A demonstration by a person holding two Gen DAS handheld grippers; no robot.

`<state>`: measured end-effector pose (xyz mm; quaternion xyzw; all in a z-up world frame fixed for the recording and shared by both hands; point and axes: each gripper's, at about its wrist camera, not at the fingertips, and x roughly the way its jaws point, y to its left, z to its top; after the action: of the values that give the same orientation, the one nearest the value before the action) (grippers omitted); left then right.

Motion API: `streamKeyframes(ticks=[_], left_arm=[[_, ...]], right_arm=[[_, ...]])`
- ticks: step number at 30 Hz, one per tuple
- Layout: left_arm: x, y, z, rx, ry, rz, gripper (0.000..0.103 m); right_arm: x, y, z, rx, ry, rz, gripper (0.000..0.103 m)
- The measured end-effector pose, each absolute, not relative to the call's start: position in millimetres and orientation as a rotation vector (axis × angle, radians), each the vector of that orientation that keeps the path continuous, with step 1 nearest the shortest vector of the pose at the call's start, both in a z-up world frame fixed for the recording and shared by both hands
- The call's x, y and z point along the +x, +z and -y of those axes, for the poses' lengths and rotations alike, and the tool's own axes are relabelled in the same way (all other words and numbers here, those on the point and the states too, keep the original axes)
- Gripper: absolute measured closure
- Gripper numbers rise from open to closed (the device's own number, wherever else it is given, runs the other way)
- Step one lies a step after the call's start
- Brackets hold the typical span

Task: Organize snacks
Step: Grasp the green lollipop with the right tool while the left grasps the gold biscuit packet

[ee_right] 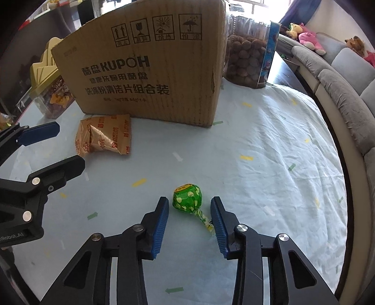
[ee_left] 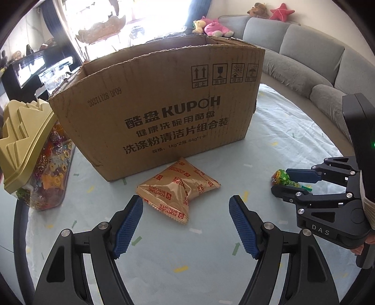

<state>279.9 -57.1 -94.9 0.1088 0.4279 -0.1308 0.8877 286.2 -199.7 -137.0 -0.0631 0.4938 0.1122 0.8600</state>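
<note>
We are in a home living room: a grey sofa (ee_left: 304, 54) curves round at two o'clock, plush toys (ee_left: 215, 28) sit along its back, and a bright window (ee_left: 98, 21) glows at eleven o'clock.

A tan foil biscuit packet (ee_left: 179, 188) with red "Fortune Biscuits" print lies flat and creased on the counter (ee_right: 257, 145), which is draped in a pale blue cloth, just in front of the cardboard box (ee_left: 161, 110). The box stands upright with its top open and carries dark printed lettering. A lollipop (ee_right: 188, 196) in a green spotted wrapper lies on its side well to the packet's right, stick pointing away from the box.
</note>
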Motion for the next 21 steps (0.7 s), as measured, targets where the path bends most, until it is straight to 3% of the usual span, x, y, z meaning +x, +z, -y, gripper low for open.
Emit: streamKeyframes(ticks=[3,21], left_arm=[[283.0,-96.3,54.9,0.222,-0.281,-0.889,0.027],[323.9,-99.9,43.6,0.393,-0.455,-0.871,0.023]], right_arm=[[287.1,-138.3,199.1,-0.139,0.231,-1.030,0.076],[293.6,-123.4,170.9,0.048,0.233,-1.005,0.076]])
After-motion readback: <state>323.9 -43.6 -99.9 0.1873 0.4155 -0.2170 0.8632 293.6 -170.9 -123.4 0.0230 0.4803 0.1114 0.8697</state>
